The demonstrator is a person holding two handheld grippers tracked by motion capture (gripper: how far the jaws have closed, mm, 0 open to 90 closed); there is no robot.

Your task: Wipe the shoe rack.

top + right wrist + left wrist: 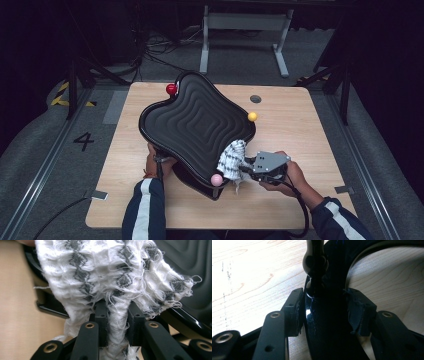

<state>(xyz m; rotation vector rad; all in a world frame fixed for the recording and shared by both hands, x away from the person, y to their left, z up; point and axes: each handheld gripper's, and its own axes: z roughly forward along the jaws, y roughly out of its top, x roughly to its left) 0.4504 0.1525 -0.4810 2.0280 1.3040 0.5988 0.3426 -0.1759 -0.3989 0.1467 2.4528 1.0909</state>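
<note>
A black glossy tray [195,120] with ribbed, wavy rings stands tilted on the wooden table, its far side raised. Small knobs sit on its rim: red [171,89], yellow [252,116] and pink [216,180]. My left gripper [162,162] is under the tray's near-left edge, shut on the tray's rim [324,327], with a pad [297,307] pressed on each side [323,307]. My right gripper [245,170] is shut on a bunched white cloth with grey diamonds [231,159], which lies against the tray's lower right surface. The cloth [112,270] is squeezed between the pads [117,315], and the ribbed tray [190,260] is behind it.
The light wooden table [300,125] has a round cable hole [255,99] at the back right. Beyond the table stands a white desk frame [245,30] on grey floor, with cables behind it. Both of the person's forearms come in over the near edge.
</note>
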